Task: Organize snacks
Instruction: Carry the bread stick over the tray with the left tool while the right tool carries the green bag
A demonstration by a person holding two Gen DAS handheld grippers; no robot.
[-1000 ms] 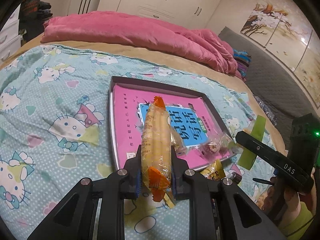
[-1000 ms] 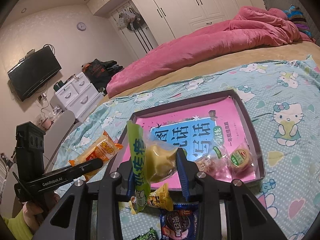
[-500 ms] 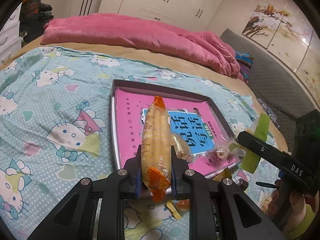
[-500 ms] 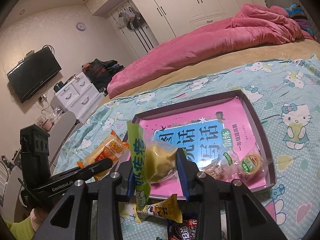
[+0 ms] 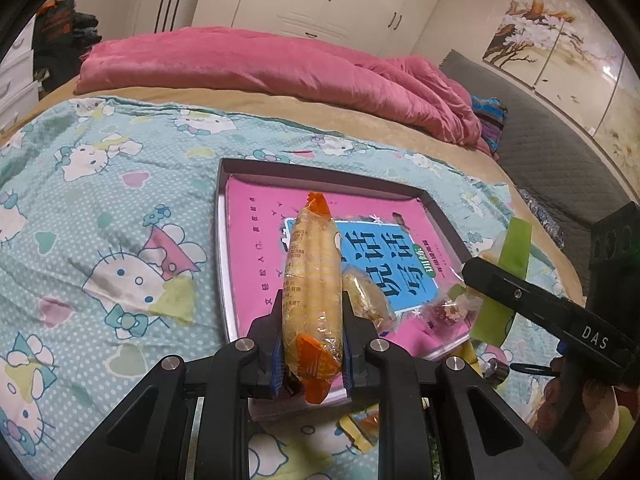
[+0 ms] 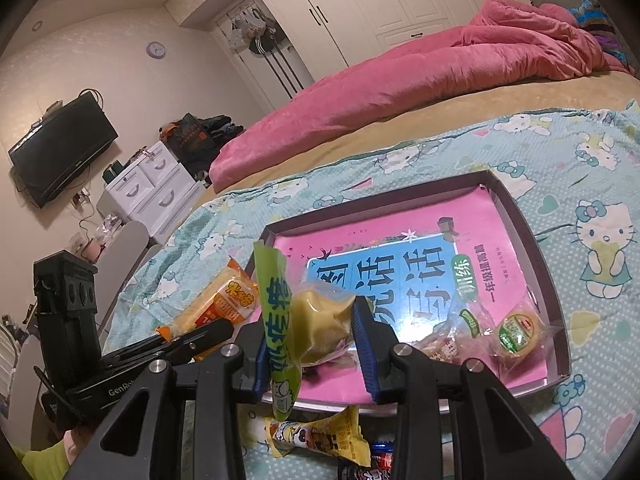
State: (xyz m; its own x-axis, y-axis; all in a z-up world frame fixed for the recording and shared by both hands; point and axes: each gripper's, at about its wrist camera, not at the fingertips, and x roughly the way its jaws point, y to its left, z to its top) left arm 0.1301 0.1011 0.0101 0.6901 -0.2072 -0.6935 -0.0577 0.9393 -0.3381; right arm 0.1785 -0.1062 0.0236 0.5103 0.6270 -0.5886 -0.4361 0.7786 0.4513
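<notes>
My left gripper (image 5: 311,340) is shut on a long orange-ended cracker pack (image 5: 312,280), held over the near edge of the dark tray (image 5: 320,170). The tray's floor is lined with a pink and blue book cover (image 6: 400,280). My right gripper (image 6: 316,344) is shut on a green-edged clear packet with a yellow snack (image 6: 316,320), also above the tray's near edge. Small wrapped snacks (image 6: 516,330) lie in the tray's near right corner. In the left wrist view the right gripper (image 5: 480,276) shows at the right; the left gripper (image 6: 200,336) appears in the right wrist view.
Loose snacks lie on the cartoon-cat sheet in front of the tray: a yellow wrapper (image 6: 320,436) and a dark cookie pack (image 6: 372,468). A pink duvet (image 5: 280,68) is piled at the far side of the bed. White drawers (image 6: 148,188) stand beside the bed.
Both grippers have moved a little forward toward the tray with their snacks; the tray looks closer and larger. The grips are unchanged.
</notes>
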